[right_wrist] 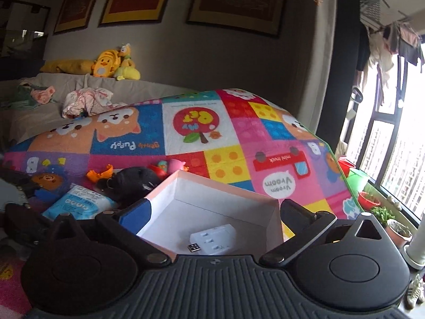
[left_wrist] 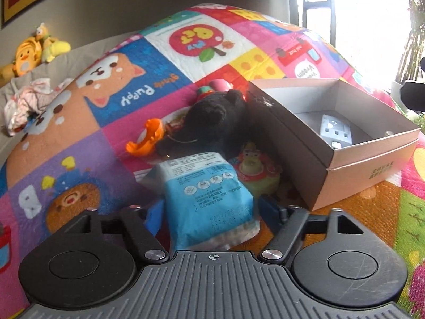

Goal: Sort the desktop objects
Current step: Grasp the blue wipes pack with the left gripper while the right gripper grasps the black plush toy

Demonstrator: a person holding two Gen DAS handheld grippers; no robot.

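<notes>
— At lower centre of the left wrist view, what is lying there?

— A blue tissue pack is lying on the play mat, and the left claw is straddling its near end, one blue pad on each side.

— Is that claw gripping the pack?

— I cannot tell. The pads are sitting very close to the wrapper, but the picture is not showing whether they are pressing on it.

— What is surrounding the pack?

— A black plush toy is lying just beyond it, and an orange toy is sitting to the left of the plush. An open cardboard box is standing at the right of the frame, its near corner touching the plush.

— And the right claw?

— It is hanging released over the near edge of the box, fingers spread wide and holding nothing.

— What is the box containing?

— A white socket adapter is resting flat on its floor, and a small black plug-like item is lying against the adapter's lower left edge.
</notes>
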